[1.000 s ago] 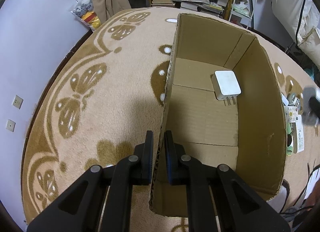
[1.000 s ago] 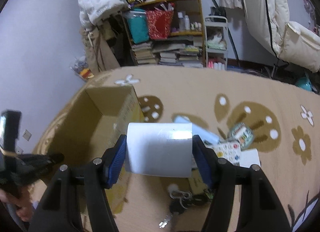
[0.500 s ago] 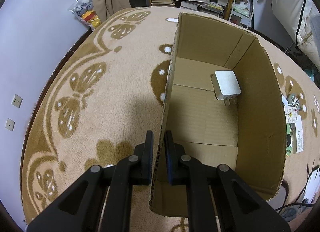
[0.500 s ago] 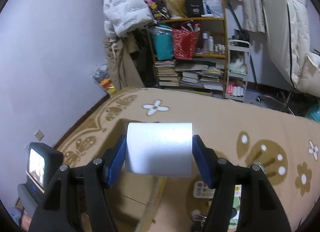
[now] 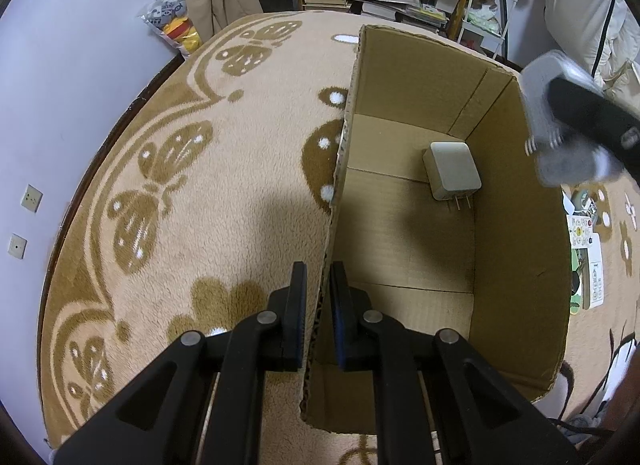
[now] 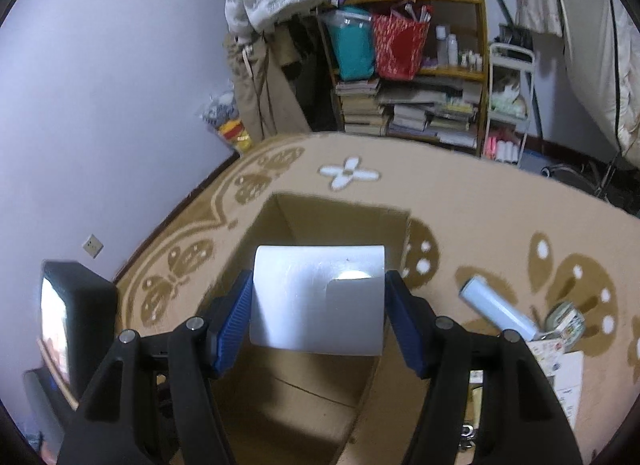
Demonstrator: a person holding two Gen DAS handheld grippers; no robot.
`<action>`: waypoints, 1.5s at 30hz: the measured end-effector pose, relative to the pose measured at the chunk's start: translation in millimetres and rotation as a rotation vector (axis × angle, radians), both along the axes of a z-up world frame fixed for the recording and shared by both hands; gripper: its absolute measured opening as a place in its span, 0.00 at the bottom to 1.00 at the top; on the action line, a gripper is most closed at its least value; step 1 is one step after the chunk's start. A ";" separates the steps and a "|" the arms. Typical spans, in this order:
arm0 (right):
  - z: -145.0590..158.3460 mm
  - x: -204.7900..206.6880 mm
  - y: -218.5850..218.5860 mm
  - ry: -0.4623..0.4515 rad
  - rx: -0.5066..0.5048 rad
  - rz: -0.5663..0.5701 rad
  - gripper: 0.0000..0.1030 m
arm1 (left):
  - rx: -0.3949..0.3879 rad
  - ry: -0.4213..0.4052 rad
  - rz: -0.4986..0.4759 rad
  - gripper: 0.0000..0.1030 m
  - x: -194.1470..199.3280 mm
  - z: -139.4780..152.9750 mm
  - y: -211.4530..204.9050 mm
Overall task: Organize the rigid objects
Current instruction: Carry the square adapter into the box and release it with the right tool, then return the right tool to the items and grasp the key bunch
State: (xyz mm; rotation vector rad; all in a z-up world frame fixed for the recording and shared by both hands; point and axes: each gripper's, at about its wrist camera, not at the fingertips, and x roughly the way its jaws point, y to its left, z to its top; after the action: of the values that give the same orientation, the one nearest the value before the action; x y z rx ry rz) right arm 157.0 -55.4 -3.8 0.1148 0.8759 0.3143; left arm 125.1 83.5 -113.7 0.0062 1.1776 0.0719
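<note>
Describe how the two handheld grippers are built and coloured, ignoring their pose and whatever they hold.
Both are matte black plastic. The left gripper and right gripper each have two angular arms with triangular cut-outs and round silver pivot bolts. The jaws carry blue ribbed pads, plainest on the right one. No cables or sleeves show.

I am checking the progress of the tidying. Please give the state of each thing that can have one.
Brown cardboard box: open at the top, upright on the rug.
White square plug adapter: lying on the box floor, prongs pointing toward the camera.
White rectangular block: held in the air above the box.
Left gripper: shut on the box's left wall.
Right gripper: shut on the white block.
</note>
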 end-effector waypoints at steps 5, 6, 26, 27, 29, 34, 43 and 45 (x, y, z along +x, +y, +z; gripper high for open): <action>-25.7 4.2 7.2 0.045 -0.040 0.015 0.67 | -0.002 0.000 0.000 0.11 -0.1 -0.2 0.5; -27.4 4.7 7.6 0.048 -0.043 0.015 0.67 | 0.000 0.000 0.000 0.11 0.0 -0.1 0.3; -42.0 14.5 10.5 0.076 -0.066 0.017 0.67 | -0.002 0.001 0.000 0.11 0.0 -1.0 0.7; -40.5 13.3 9.9 0.065 -0.063 0.018 0.67 | 0.000 0.001 0.001 0.11 0.2 -0.7 0.9; -35.8 11.0 9.0 0.044 -0.058 0.013 0.67 | -0.004 0.001 0.001 0.12 0.2 -0.7 0.9; -28.0 9.4 5.1 0.051 -0.043 0.013 0.70 | 0.005 0.007 0.000 0.11 -0.3 -2.5 1.1; -20.6 -6.6 -19.2 0.039 -0.087 -0.022 0.90 | -0.003 0.008 0.002 0.11 -0.2 -1.3 3.1; -21.6 -11.5 -27.8 0.034 -0.104 -0.033 0.90 | -0.005 0.009 0.004 0.11 -0.2 -1.3 3.2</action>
State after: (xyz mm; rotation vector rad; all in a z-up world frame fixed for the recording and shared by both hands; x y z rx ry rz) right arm 145.5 -83.3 -25.4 0.0383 0.9219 0.2355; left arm 124.9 86.7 -115.0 -0.0003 1.1865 0.0727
